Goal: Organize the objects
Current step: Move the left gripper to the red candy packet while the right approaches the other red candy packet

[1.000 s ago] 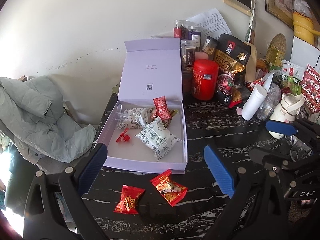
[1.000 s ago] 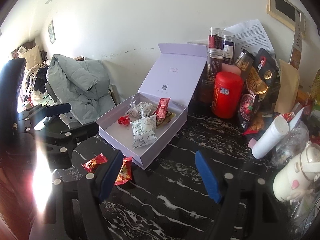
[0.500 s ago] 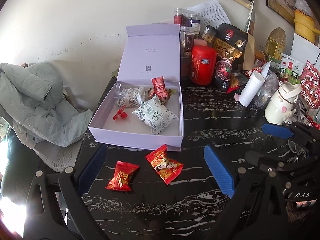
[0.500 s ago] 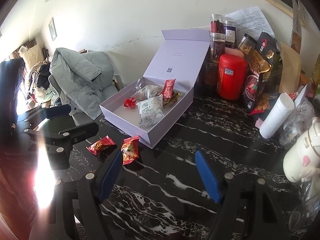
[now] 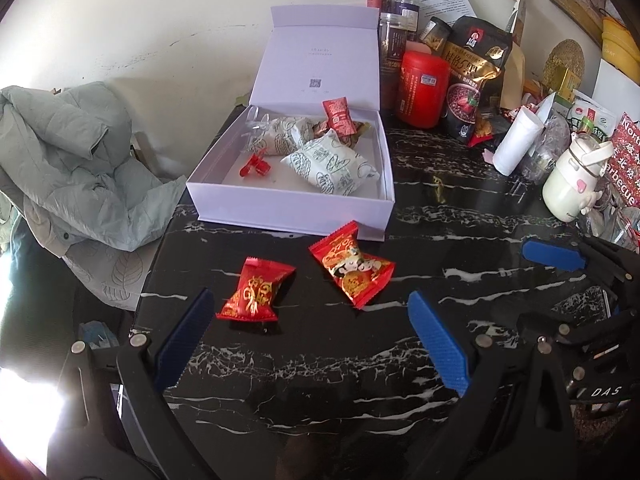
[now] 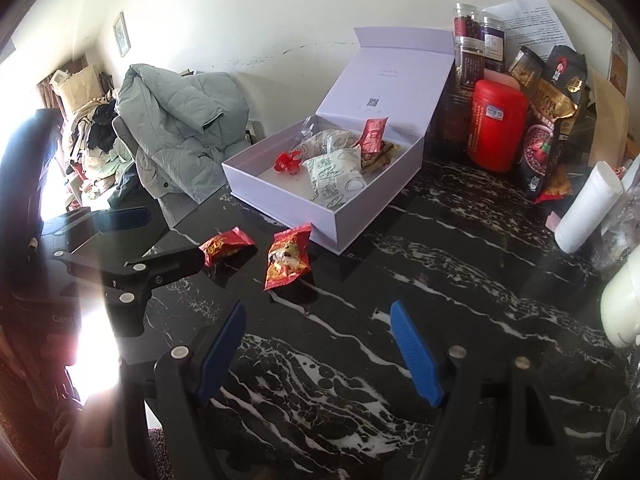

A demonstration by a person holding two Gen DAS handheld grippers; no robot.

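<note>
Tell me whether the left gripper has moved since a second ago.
Yes. The left gripper has come down and closer toward the two red candy packets, judged against the open lilac box, which sits higher in its view now.

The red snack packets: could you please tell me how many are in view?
3: two on the black marble table before the lavender box, left and right; one upright inside. More may be hidden.
</note>
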